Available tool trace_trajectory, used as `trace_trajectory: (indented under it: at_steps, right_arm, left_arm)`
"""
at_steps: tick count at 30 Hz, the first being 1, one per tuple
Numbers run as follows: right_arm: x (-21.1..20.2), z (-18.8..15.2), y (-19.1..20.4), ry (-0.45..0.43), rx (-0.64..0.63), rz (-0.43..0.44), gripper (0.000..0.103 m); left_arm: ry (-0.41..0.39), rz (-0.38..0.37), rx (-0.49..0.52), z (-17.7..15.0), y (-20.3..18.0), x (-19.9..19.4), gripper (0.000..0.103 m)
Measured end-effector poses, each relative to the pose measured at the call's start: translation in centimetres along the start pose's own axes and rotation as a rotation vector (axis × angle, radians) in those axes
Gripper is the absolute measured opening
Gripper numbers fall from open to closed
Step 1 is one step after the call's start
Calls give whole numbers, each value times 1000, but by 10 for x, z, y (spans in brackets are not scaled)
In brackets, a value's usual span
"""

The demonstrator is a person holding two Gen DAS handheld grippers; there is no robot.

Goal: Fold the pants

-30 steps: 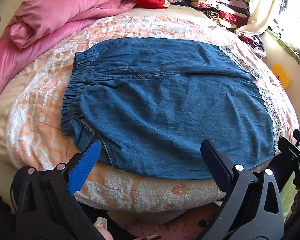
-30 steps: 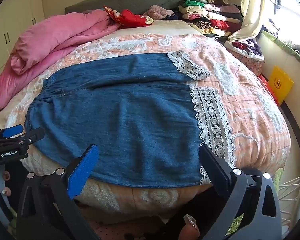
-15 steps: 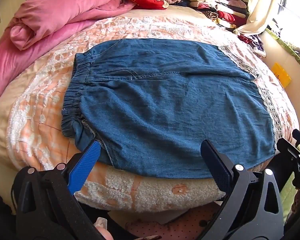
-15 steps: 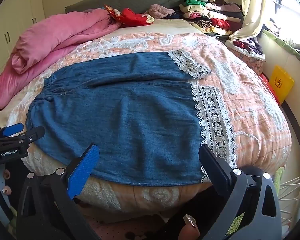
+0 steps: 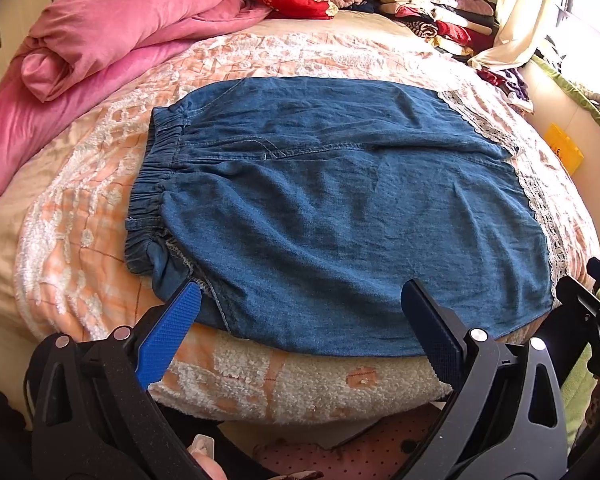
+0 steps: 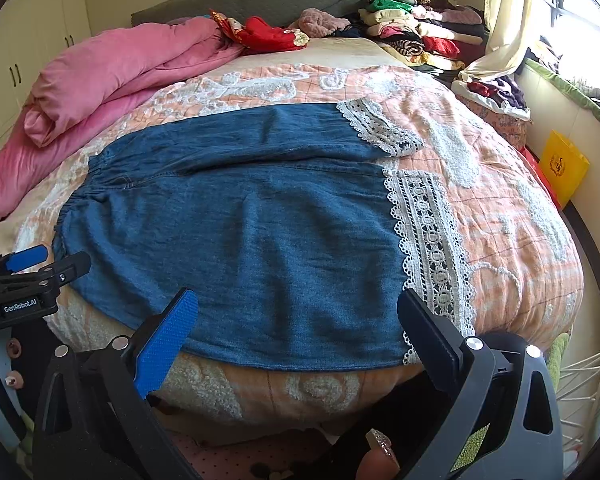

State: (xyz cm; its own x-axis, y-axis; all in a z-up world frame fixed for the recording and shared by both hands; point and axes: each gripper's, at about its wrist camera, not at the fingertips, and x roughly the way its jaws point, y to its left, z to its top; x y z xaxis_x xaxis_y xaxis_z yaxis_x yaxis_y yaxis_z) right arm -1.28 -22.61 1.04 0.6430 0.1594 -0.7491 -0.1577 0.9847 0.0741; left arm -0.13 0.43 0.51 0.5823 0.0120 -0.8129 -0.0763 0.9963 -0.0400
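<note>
Blue denim pants (image 5: pixel 340 208) with white lace cuffs (image 6: pixel 432 248) lie flat on the bed, waistband (image 5: pixel 152 196) to the left, legs to the right. They also show in the right wrist view (image 6: pixel 252 232). My left gripper (image 5: pixel 300 292) is open and empty, just short of the near edge by the waistband corner. My right gripper (image 6: pixel 296 300) is open and empty, at the near edge by the lace cuff. The left gripper also shows in the right wrist view (image 6: pixel 32 264) and the right gripper's tip in the left wrist view (image 5: pixel 592 292).
A peach and white quilt (image 6: pixel 500 216) covers the bed. A pink duvet (image 6: pixel 112 76) is rolled at the far left. Piles of clothes (image 6: pixel 412 36) lie at the headboard. A yellow bag (image 6: pixel 562 168) stands on the floor at the right, under the window.
Both grippers have edged slightly toward the pants' near edge. The pants have not moved and both grippers stay open.
</note>
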Motion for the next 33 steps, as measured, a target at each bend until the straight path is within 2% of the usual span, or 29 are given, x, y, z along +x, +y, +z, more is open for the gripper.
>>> trace_trajectory:
  at_steps: [33]
  right_arm:
    - [-3,3,5,-11,-11,5,99]
  left_arm:
    - [-8,4,0,0,2,-1,94]
